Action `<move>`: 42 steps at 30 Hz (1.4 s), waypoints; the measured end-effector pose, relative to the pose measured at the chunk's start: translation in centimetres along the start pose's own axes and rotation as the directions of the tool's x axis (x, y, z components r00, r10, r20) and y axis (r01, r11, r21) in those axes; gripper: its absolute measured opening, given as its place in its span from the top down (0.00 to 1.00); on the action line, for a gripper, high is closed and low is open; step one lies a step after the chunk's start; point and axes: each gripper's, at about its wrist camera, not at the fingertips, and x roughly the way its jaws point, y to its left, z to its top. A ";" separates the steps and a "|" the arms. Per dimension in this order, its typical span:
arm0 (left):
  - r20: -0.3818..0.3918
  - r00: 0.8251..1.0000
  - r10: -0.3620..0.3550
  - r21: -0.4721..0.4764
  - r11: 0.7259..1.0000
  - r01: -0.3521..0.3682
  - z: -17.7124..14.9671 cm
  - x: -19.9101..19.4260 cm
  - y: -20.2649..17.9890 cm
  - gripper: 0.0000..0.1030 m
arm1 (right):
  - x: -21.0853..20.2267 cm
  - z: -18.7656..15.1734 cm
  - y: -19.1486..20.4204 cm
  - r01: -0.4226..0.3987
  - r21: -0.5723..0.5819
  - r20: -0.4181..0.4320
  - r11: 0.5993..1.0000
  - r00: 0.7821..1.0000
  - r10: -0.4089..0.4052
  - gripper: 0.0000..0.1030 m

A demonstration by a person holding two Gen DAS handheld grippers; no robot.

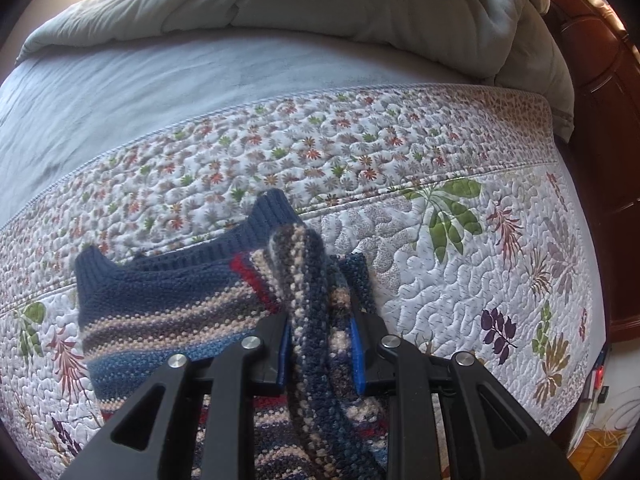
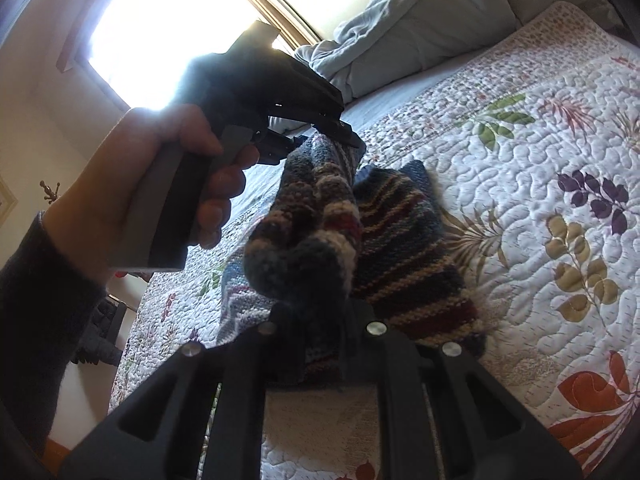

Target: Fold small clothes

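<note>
Striped knitted sweater (image 1: 168, 312), small and thick, held over a bed spread with a flowered quilt (image 1: 460, 280). The knit looks soft, light and limp, with no stiffness of its own: it probably sags between any two holds and bunches where it is pinched, though its coarse weave should resist slipping. Edges and corners, such as the ribbed dark-blue hem (image 1: 264, 224), seem the best places to take hold, since a grip in the middle only gathers cloth. The left gripper (image 1: 320, 340) is clamped on a bunched fold of the sweater that rises between its blue pads, the rest of the garment spreading to the left, with its far edge low over the quilt. The right gripper (image 2: 320, 320) is likewise clenched on a thick wad of the same knit, directly ahead of its camera. In the right wrist view the person's left hand (image 2: 168, 184) grips the other tool's handle, and the sweater hangs between the two grippers, part draped toward the quilt. A rumpled grey duvet (image 1: 320, 12) lies beyond.
</note>
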 end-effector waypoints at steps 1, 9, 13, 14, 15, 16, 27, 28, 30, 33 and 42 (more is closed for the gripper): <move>-0.003 1.000 0.005 -0.001 1.000 -0.005 0.0 0.3 -0.1 0.77 | 0.2 0.0 -0.3 -0.003 0.010 -0.005 1.000 1.000 0.003 0.89; -0.012 0.999 0.038 0.000 0.999 -0.038 -0.1 2.2 -0.1 0.76 | 1.5 -0.6 -2.2 -0.014 0.069 -0.039 0.998 0.999 0.017 0.89; 0.003 0.999 0.046 0.015 0.999 -0.046 -0.1 2.7 -0.5 0.72 | 2.0 -1.0 -3.3 -0.023 0.109 -0.054 0.994 0.998 0.029 0.89; 0.006 0.999 0.046 0.019 0.999 -0.047 -0.1 2.9 -0.6 0.71 | 2.2 -0.9 -3.5 -0.025 0.114 -0.058 0.993 0.998 0.031 0.89; 0.008 0.999 0.047 0.023 0.999 -0.047 -0.2 3.0 -0.7 0.69 | 2.3 -1.0 -3.6 -0.025 0.116 -0.063 0.993 0.997 0.032 0.89; 0.013 0.999 0.039 0.029 0.999 -0.039 -0.3 3.1 -0.8 0.66 | 2.4 -1.0 -3.6 -0.023 0.116 -0.066 0.993 0.997 0.030 0.88; 0.243 0.967 -0.073 0.060 0.996 0.061 -4.2 -5.4 3.0 0.18 | 1.7 -0.9 -7.0 -0.075 0.285 -0.086 0.955 0.991 0.104 0.29; 0.268 0.958 -0.104 0.071 0.994 0.088 -6.1 -6.3 3.7 0.18 | 1.7 -0.9 -7.4 -0.085 0.305 -0.085 0.949 0.990 0.116 0.29; 0.304 0.942 -0.144 0.099 0.988 0.119 -9.8 -7.4 4.9 0.18 | 2.0 -1.0 -8.0 -0.105 0.343 -0.092 0.934 0.985 0.145 0.32; 0.330 0.909 -0.256 0.123 0.966 0.227 -15.2 -7.8 6.8 0.18 | 2.7 -1.3 -7.7 -0.145 0.357 -0.113 0.923 0.974 0.197 0.70; 0.268 0.900 -0.344 0.014 0.935 0.353 -22.2 -2.3 11.2 0.23 | 3.4 -1.6 -8.6 -0.085 0.333 -0.193 0.939 0.969 0.156 0.68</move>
